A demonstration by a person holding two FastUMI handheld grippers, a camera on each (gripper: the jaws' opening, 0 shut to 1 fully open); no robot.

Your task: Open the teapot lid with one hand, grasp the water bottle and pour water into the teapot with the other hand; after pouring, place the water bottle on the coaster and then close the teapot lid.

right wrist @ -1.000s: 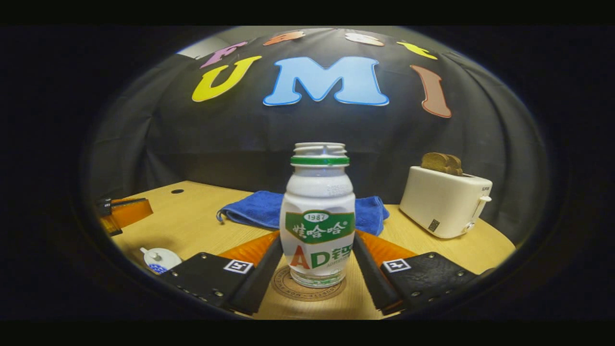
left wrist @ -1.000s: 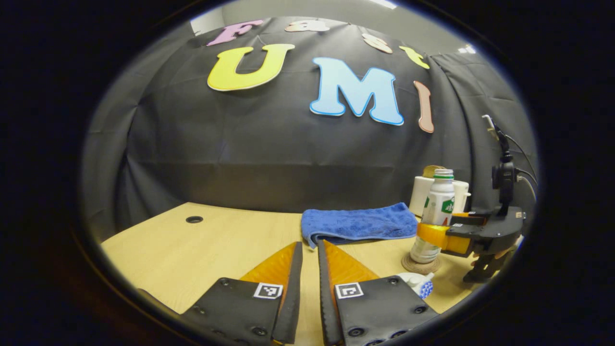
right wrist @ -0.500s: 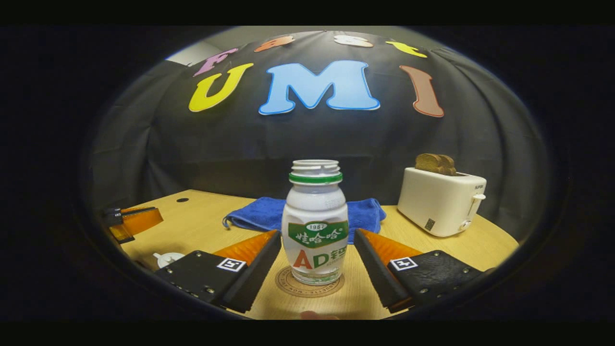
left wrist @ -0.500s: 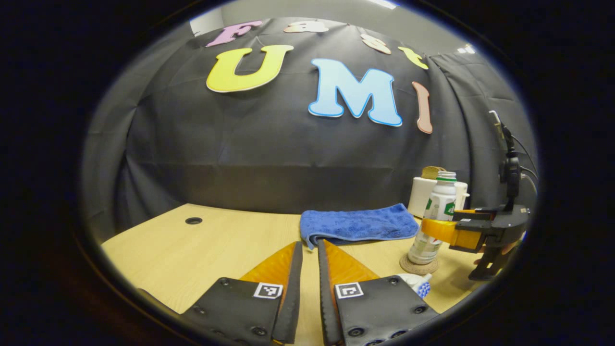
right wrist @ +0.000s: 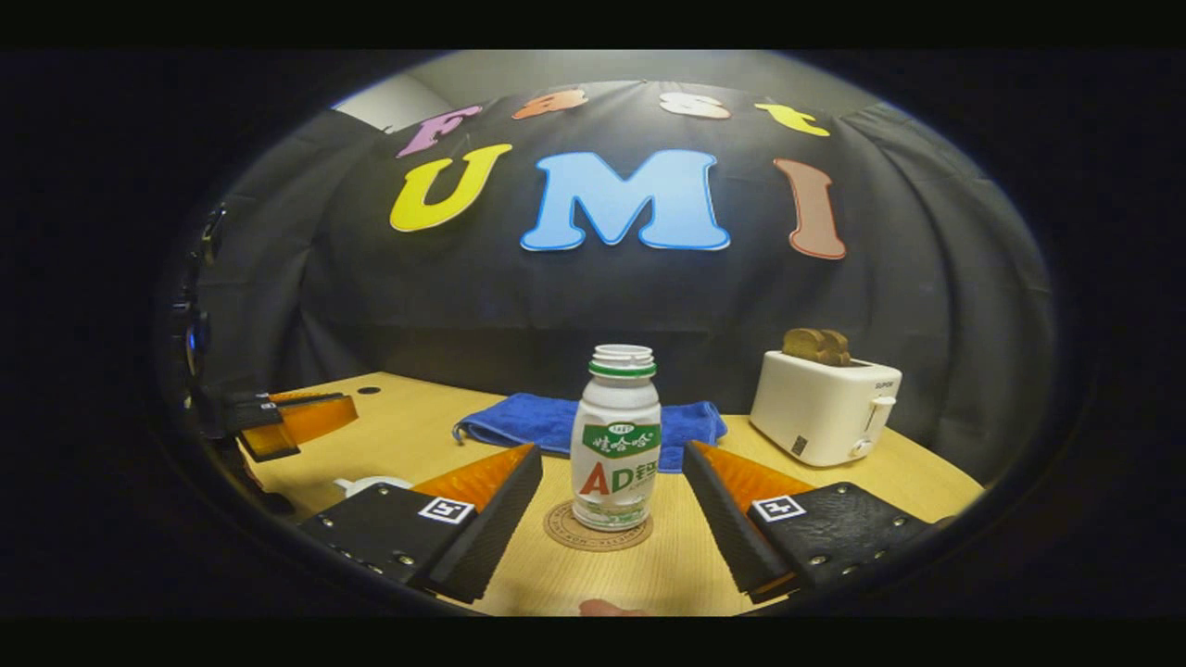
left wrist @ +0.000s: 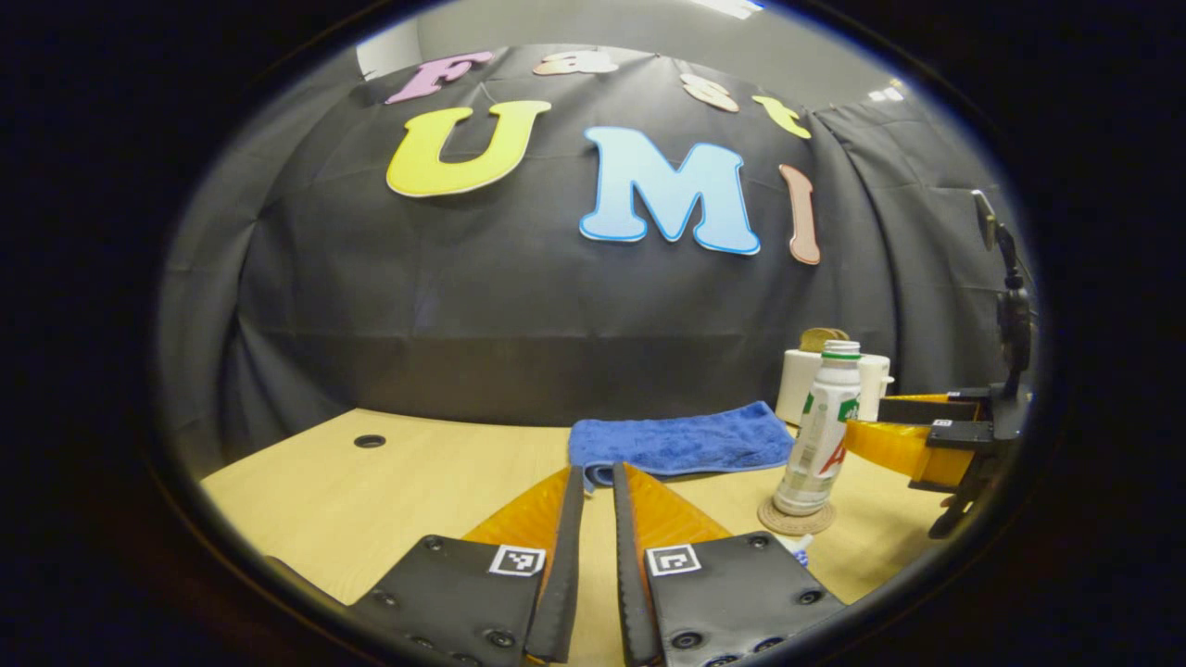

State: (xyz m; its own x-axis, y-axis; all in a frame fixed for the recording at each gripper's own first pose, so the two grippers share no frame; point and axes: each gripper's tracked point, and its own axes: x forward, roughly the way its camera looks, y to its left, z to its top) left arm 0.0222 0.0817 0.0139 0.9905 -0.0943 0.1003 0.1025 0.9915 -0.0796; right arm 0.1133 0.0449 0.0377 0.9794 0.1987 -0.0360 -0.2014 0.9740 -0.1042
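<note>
Right gripper view: the right tool [right wrist: 611, 505] stands spread wide, clear of the white plastic water bottle [right wrist: 616, 449], upright on its round cork coaster [right wrist: 598, 528]. The left tool [left wrist: 593, 556] is nearly closed, empty. Next, the white teapot lid [right wrist: 371, 484] wants a gentle, centred pinch. Pale wooden desk [right wrist: 417, 435], blue towel [right wrist: 519, 421], white toaster [right wrist: 820, 417], black cloth wall.

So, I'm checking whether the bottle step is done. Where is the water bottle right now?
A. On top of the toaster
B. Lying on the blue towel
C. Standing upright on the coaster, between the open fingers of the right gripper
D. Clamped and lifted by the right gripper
C: the water bottle stands upright on the coaster, with the right gripper open and apart from it.
</note>
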